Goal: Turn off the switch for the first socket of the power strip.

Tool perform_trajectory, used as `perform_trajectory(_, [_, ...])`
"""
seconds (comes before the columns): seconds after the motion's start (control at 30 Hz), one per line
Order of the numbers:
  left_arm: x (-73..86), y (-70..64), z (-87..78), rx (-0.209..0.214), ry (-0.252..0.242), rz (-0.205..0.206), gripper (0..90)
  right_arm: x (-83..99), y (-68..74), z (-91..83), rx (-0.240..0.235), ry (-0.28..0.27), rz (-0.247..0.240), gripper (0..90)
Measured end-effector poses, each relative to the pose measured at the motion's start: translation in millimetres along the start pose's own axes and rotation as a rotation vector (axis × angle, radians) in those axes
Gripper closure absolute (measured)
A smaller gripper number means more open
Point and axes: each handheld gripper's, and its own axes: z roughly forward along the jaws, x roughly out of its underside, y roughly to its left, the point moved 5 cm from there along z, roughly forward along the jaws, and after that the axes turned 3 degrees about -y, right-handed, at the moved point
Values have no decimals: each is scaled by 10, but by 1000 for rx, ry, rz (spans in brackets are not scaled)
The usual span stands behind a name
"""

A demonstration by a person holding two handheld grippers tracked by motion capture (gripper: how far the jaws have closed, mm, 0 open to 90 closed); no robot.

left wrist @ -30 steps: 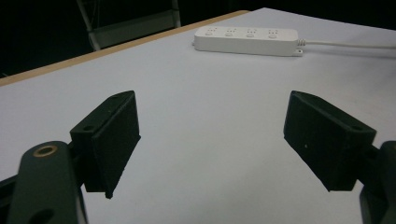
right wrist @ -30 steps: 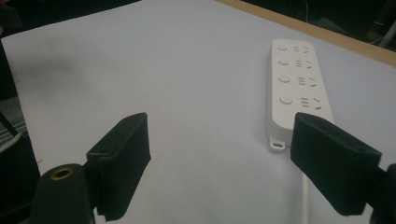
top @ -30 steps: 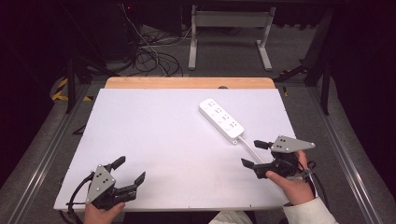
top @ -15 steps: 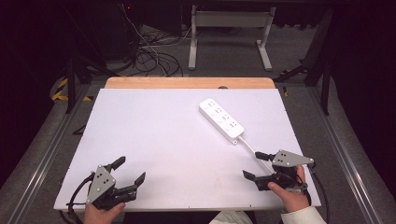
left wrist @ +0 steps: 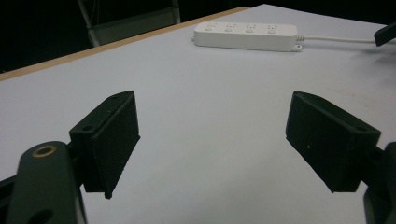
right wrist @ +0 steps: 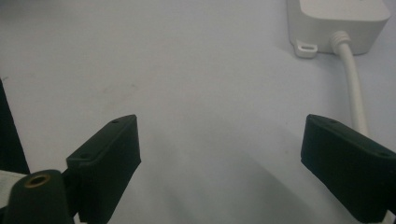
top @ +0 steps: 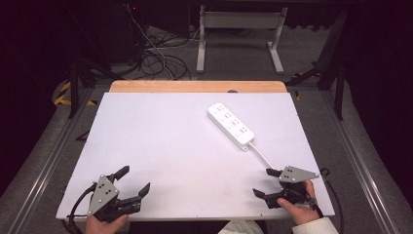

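A white power strip (top: 231, 124) lies diagonally on the white table (top: 165, 146), right of centre; its white cable (top: 261, 155) runs toward the near right. It also appears far off in the left gripper view as the power strip (left wrist: 246, 35), and its cable end shows in the right gripper view as the power strip (right wrist: 337, 23) with the cable (right wrist: 354, 88). My left gripper (top: 132, 180) rests open at the near left corner, nothing between its jaws. My right gripper (top: 266, 183) stands open at the near right edge, beside the cable's end, holding nothing.
A wooden strip (top: 197, 86) borders the table's far edge. Beyond it stand a metal frame's legs (top: 238, 39) and loose cables (top: 156, 58) on the floor. Metal rails (top: 350, 146) run along both sides of the table.
My right gripper has drawn back toward the near edge and slightly left, away from the power strip. The left gripper has stayed put.
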Motion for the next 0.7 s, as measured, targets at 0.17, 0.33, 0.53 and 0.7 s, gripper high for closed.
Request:
perform_trajectory(0.17, [16,11,30,1,15,6,178,31,17,33,9,33,-2,122])
perform_trajectory(0.33, [23,21,53,-1,32,15,178,-30,-46,-9,52,-35,42,119])
perform_trajectory(0.53, [30,25,70,6,40,7,174,-51,-67,-59,70,-67,49,119])
perform_trajectory(0.7, [43,47,79,-10,17,25,166,-74,-58,-78,96,-76,10,125])
